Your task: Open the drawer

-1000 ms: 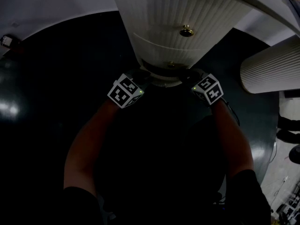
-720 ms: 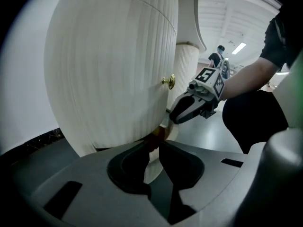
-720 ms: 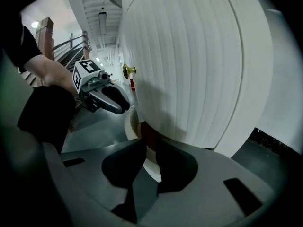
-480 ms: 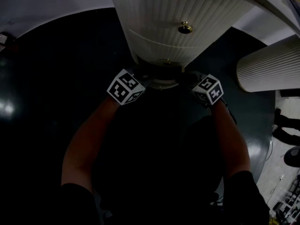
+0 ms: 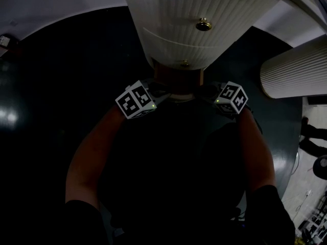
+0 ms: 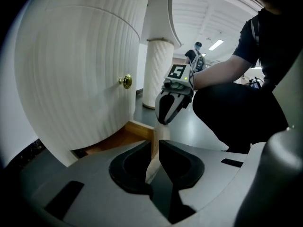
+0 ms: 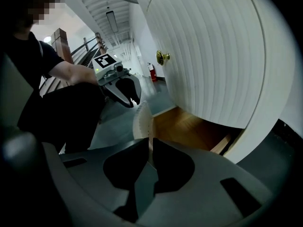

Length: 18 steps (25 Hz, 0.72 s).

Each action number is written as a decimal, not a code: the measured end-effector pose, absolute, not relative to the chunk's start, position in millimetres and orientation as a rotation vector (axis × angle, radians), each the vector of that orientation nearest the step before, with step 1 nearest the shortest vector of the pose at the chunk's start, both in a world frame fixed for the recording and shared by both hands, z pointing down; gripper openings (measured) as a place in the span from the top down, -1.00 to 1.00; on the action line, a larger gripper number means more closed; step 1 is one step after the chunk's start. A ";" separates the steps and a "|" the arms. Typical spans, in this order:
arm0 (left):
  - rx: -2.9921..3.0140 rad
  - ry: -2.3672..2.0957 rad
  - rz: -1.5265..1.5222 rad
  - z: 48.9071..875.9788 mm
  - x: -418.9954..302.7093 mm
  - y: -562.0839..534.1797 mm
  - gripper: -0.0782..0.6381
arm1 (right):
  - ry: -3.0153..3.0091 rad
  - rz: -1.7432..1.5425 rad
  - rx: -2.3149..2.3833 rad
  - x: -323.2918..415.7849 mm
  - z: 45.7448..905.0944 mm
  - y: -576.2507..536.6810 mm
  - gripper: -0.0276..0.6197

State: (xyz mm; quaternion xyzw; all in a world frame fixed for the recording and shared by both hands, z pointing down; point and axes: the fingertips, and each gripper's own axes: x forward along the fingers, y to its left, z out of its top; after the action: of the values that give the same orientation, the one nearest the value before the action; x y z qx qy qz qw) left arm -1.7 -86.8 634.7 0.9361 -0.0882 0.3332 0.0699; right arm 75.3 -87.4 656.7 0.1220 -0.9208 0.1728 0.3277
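Observation:
The cabinet (image 5: 194,14) is white and fluted, with brass knobs (image 5: 203,24) on its upper drawers. Its bottom drawer stands pulled out, and the wooden inside (image 6: 116,141) (image 7: 189,126) shows in both gripper views. My left gripper (image 5: 162,93) (image 6: 156,143) is shut on the left end of the curved white drawer front (image 6: 160,132). My right gripper (image 5: 204,92) (image 7: 150,143) is shut on the other end of that front (image 7: 141,119). Each gripper shows in the other's view, the right gripper (image 6: 165,117) and the left gripper (image 7: 127,94). In the head view the drawer's inside is in shadow.
A second white fluted piece (image 5: 294,75) stands at the right on the dark glossy floor (image 5: 61,86). A white fluted column (image 6: 158,70) rises behind the cabinet. The person's arms and knees crowd the space just behind both grippers.
Both grippers have drawn back toward the person, and the bottom drawer has come further out of the cabinet with them.

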 end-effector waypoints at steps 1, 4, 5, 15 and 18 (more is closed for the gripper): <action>2.818 -0.264 1.002 633.7 -2.3 -84.7 0.61 | -2.406 0.457 0.303 74.6 657.8 -83.8 0.81; 2.834 -0.276 0.988 627.5 -2.2 -83.7 0.61 | -2.379 0.458 0.232 72.7 660.5 -71.1 0.82; 2.842 -0.278 0.986 625.3 -2.2 -83.7 0.61 | -2.367 0.454 0.204 72.7 660.6 -67.0 0.82; 2.851 -0.346 0.857 601.0 -3.4 -91.5 0.61 | -2.291 0.370 -0.122 68.5 662.8 -18.8 0.83; 2.866 -0.334 0.899 605.6 -7.4 -89.8 0.61 | -2.362 0.371 0.067 77.1 660.2 -45.1 0.83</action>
State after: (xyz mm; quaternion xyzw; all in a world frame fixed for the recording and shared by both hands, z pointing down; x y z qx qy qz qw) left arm -7.4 -89.8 605.6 0.9466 -0.1104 0.2969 0.0599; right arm 77.1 -45.1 660.2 0.0260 -0.9190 0.1442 0.3661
